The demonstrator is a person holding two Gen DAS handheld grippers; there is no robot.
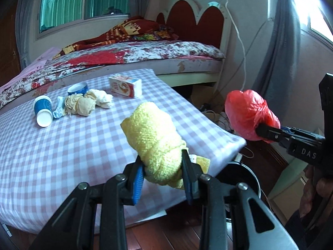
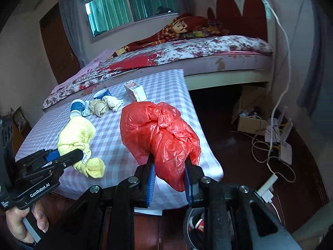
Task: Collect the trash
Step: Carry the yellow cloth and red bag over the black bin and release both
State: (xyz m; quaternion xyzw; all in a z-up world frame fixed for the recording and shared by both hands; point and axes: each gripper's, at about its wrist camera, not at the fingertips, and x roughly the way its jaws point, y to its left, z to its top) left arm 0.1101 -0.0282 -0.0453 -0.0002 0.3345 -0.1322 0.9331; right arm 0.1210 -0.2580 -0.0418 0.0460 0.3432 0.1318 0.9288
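So far the left gripper [image 1: 162,168] jaws are clamped on a yellow cloth [image 1: 154,129], the right gripper [image 2: 169,179] on a red plastic bag [image 2: 160,129], neither binned yet, while cups [image 1: 42,110], crumpled wads [image 1: 87,102] and a carton [image 1: 124,85] remain on the surface [image 1: 62,156].
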